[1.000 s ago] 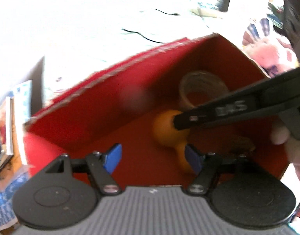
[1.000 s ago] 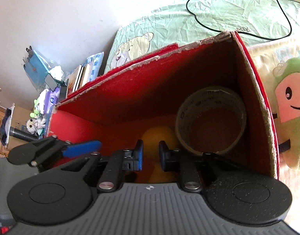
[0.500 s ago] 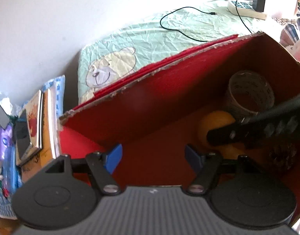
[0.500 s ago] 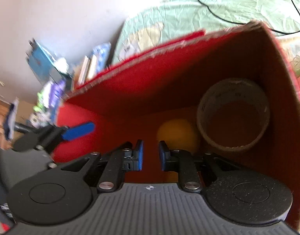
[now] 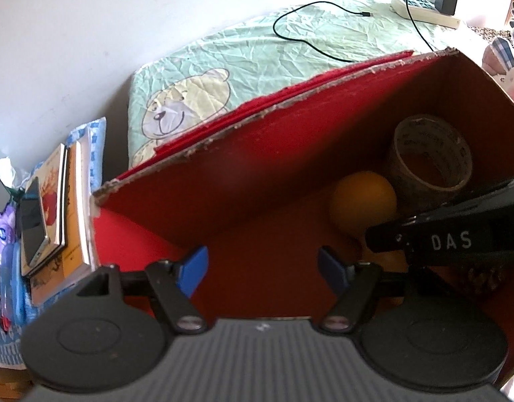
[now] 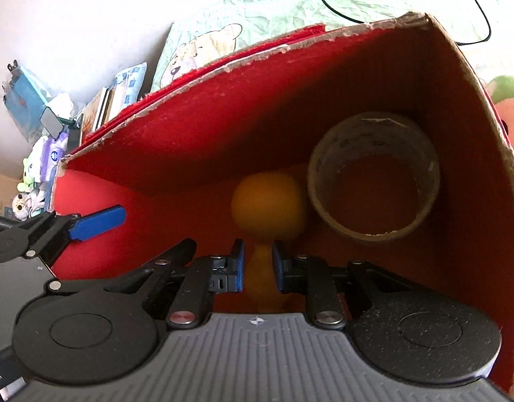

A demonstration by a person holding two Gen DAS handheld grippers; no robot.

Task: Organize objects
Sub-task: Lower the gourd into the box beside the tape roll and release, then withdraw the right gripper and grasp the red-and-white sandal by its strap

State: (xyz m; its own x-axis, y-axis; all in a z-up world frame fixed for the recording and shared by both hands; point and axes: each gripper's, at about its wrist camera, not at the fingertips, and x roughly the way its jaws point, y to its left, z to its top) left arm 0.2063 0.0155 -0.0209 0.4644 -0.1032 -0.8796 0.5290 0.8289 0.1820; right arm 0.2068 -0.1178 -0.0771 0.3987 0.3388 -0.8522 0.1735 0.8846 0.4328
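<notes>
Right gripper (image 6: 258, 269) sits inside the red box (image 6: 196, 127), jaws nearly together with the narrow orange neck between the blue pads (image 6: 238, 268); contact looks likely but the neck is blurred, so I can't tell if it's clamped or just bracketed. That neck belongs to an orange toy (image 6: 268, 206), round head at 12 o'clock from the fingertips, apparently resting on the box floor. Tape roll (image 6: 374, 176) lies at 1 o'clock, just beside the orange head, tucked toward the far right corner. Left gripper (image 5: 262, 268) hangs over the near edge of the same box, jaws wide apart, nothing between them; the floor ahead of it is bare red. From the left view the orange toy (image 5: 364, 201) is at 1 o'clock, the tape roll (image 5: 431, 154) behind it at 2 o'clock, and the right gripper's black arm crosses in from 3 o'clock. Something dark and lumpy sits low at 3 o'clock, too blurred to name. Outside the box: a bear-print sheet (image 5: 257, 63) at 12, a black cable (image 5: 310, 33) across it, stacked books (image 5: 56, 207) at 9. My read: placement step, toy is down in the box. Next calls for spreading the right jaws, then backing straight out toward 6 without nudging the tape roll or catching the box wall.
</notes>
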